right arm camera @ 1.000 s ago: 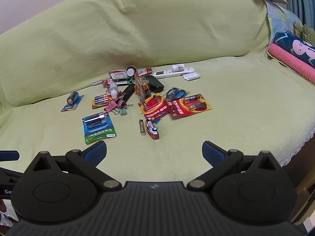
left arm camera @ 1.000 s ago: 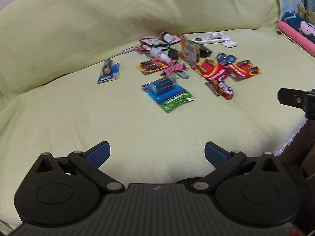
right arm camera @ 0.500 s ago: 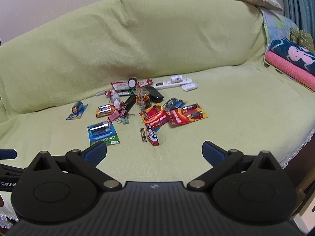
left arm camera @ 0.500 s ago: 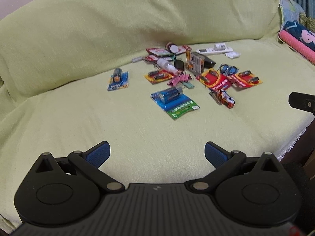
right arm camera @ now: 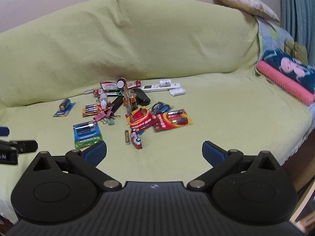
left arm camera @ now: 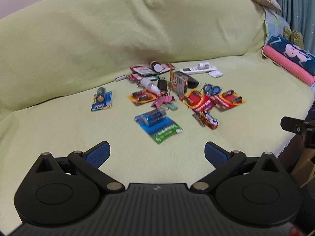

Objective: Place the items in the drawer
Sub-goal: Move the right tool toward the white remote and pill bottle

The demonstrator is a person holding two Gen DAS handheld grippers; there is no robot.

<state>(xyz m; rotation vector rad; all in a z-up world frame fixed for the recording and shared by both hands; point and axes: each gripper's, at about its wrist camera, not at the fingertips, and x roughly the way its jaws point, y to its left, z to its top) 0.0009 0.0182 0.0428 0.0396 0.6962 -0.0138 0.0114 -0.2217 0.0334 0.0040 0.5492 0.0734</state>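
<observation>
A heap of small items lies on a sofa seat under a yellow-green cover (left arm camera: 59,129): a blue-green battery pack (left arm camera: 157,123) (right arm camera: 86,132), a single battery on a blue card (left arm camera: 101,99) (right arm camera: 65,107), red battery cards (left arm camera: 200,100) (right arm camera: 171,119), pink binder clips (left arm camera: 163,100), blue scissors (left arm camera: 211,89), a small red toy vehicle (left arm camera: 208,119) (right arm camera: 136,140) and a white remote (left arm camera: 198,69) (right arm camera: 159,86). My left gripper (left arm camera: 157,153) is open, well short of the heap. My right gripper (right arm camera: 154,152) is open too, empty. No drawer is in view.
A pink and dark blue cushion (right arm camera: 285,76) lies at the sofa's right end, a beige pillow (right arm camera: 244,3) on the backrest. The seat's front edge with a lace trim (left arm camera: 285,147) drops off at right. Each gripper shows at the edge of the other's view.
Both grippers have drawn back and tilted up from the sofa, so the heap looks smaller and more of the backrest shows. Nothing on the seat has moved.
</observation>
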